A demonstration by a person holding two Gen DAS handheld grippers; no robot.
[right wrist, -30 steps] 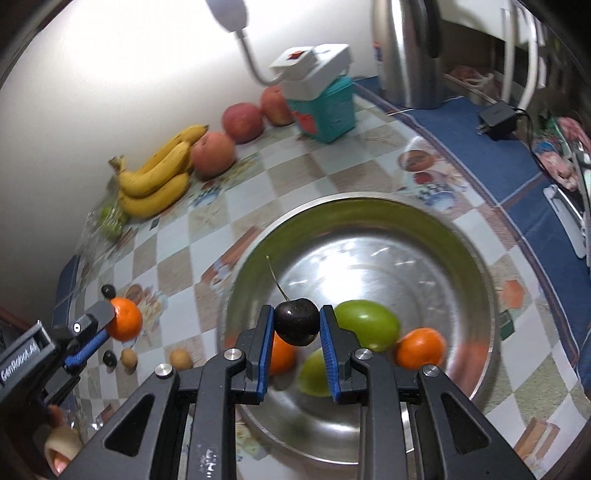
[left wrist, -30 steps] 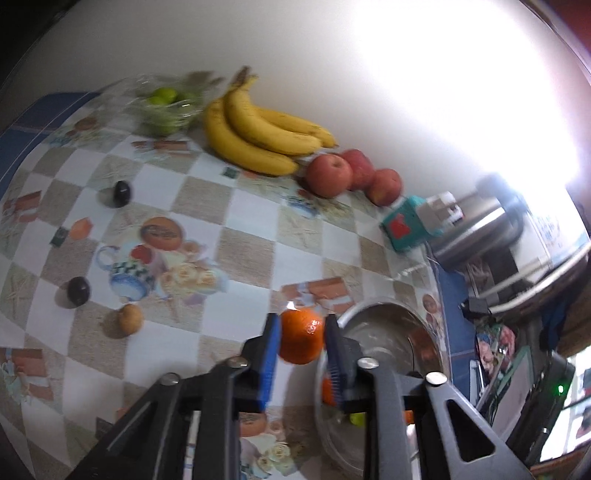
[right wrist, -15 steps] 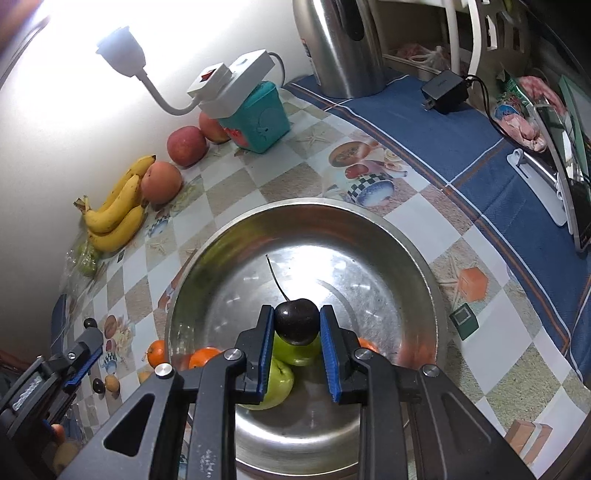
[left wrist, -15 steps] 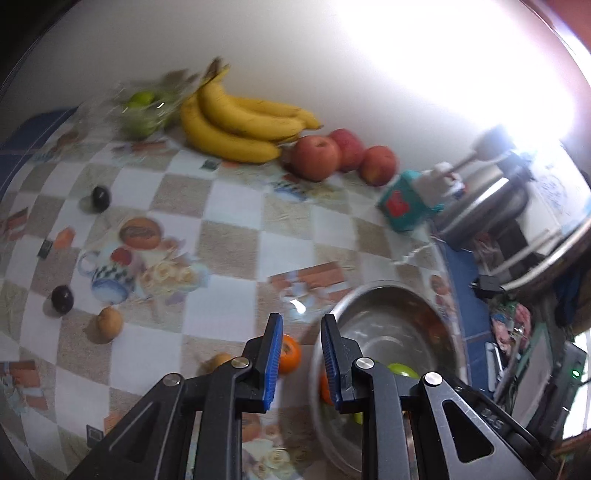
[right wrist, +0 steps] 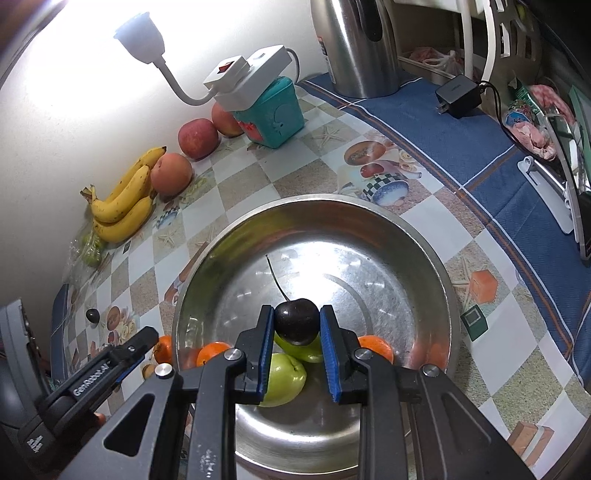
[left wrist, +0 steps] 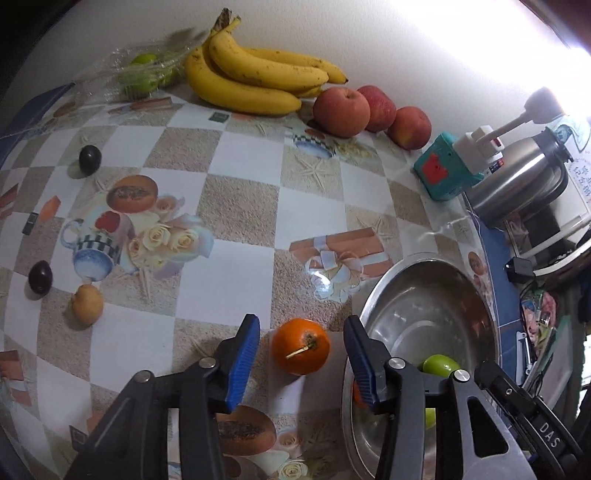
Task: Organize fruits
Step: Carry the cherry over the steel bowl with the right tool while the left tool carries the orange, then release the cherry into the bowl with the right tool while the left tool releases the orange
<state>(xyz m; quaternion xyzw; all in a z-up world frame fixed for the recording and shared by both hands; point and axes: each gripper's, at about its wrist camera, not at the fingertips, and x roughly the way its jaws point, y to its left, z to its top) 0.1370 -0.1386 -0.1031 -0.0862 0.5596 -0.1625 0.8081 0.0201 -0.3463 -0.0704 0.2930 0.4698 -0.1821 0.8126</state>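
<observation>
My left gripper [left wrist: 300, 345] is open, its jaws on either side of an orange tangerine [left wrist: 300, 346] that lies on the tablecloth just left of the steel bowl [left wrist: 388, 288]. My right gripper [right wrist: 297, 326] is shut on a dark cherry [right wrist: 297, 321] with a long stem, held above the steel bowl [right wrist: 417, 236]. In the bowl lie two green fruits [right wrist: 286, 378] and tangerines [right wrist: 212, 350]. Loose on the cloth are two dark cherries [left wrist: 90, 158], [left wrist: 40, 277] and a small brown fruit [left wrist: 87, 304].
Bananas [left wrist: 251, 81], red apples [left wrist: 341, 110] and a bag of green fruit [left wrist: 142, 72] line the wall. A teal box with a white power strip [left wrist: 448, 173], a steel kettle [left wrist: 517, 184] and a lamp [right wrist: 142, 31] stand at the right. A charger [right wrist: 458, 94] lies on the blue cloth.
My left gripper let go of the tangerine, which now lies on the cloth between its opened jaws. My right gripper carried the cherry further over the bowl.
</observation>
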